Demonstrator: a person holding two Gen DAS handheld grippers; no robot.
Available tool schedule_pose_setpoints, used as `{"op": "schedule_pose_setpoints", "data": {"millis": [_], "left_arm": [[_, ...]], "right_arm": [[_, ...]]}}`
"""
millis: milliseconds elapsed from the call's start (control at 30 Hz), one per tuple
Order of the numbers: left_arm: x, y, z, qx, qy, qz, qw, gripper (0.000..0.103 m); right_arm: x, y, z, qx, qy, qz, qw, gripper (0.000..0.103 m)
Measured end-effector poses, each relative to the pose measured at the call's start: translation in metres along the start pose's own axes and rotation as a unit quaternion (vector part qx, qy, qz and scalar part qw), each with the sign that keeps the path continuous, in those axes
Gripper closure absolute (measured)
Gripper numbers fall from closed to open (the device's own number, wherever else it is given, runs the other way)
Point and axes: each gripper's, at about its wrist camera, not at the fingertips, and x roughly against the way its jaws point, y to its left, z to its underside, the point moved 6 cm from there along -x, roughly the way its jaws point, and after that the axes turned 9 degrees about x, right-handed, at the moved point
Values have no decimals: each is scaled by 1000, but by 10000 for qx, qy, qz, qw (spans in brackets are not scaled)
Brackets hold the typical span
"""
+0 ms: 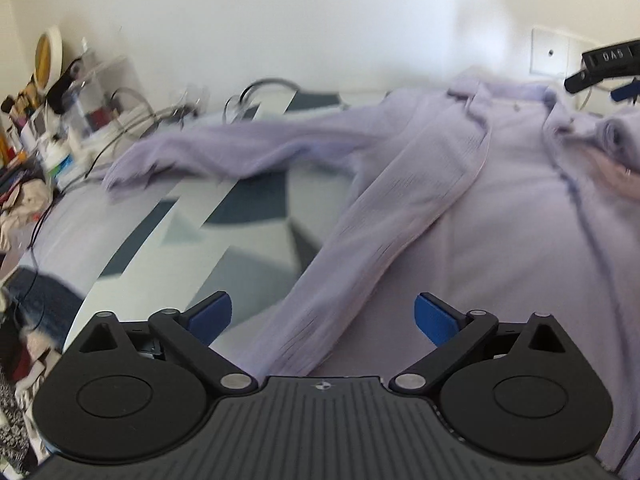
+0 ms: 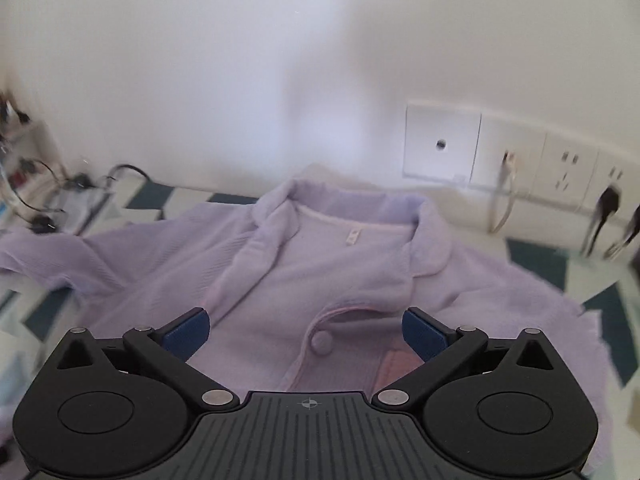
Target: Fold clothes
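A lilac fleece jacket [image 1: 500,216] lies spread on a patterned cover, collar toward the wall. Its left front panel [image 1: 384,240] is folded back in a long strip, and one sleeve [image 1: 224,148] stretches out to the left. My left gripper [image 1: 323,320] hovers open over the lower end of that strip, nothing between its blue pads. In the right wrist view the jacket's collar [image 2: 340,220] and a round button [image 2: 322,343] show. My right gripper [image 2: 306,336] stands open above the button, pads clear of the cloth. The right gripper [image 1: 600,72] also shows in the left wrist view, far right.
A blue, grey and white patterned cover [image 1: 224,232] lies under the jacket. Cluttered bottles, cables and boxes [image 1: 60,120] crowd the left side. Wall sockets with plugged cables [image 2: 560,172] line the wall behind the collar.
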Motion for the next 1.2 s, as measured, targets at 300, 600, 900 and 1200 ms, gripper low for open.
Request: {"op": "schedule_pose_setpoints", "data": {"millis": [300,600,900,1200], "left_arm": [[-20,33,30,-235,796,213,9963,40],[26,40,8,242,506,440,9975,92],[43,23,22,754,447,543,9947,92],[105,-35,13,1184,-48,610,9911,93]], "right_arm": [[-20,2,13,-1438,487,-139,9883,7],[-63,36,-3,-1335,539,-676,9873,22],[-149,65,-22,-715,1071,278,9913,47],[-111,36,-39,-611,853,-507,9932,94]]}}
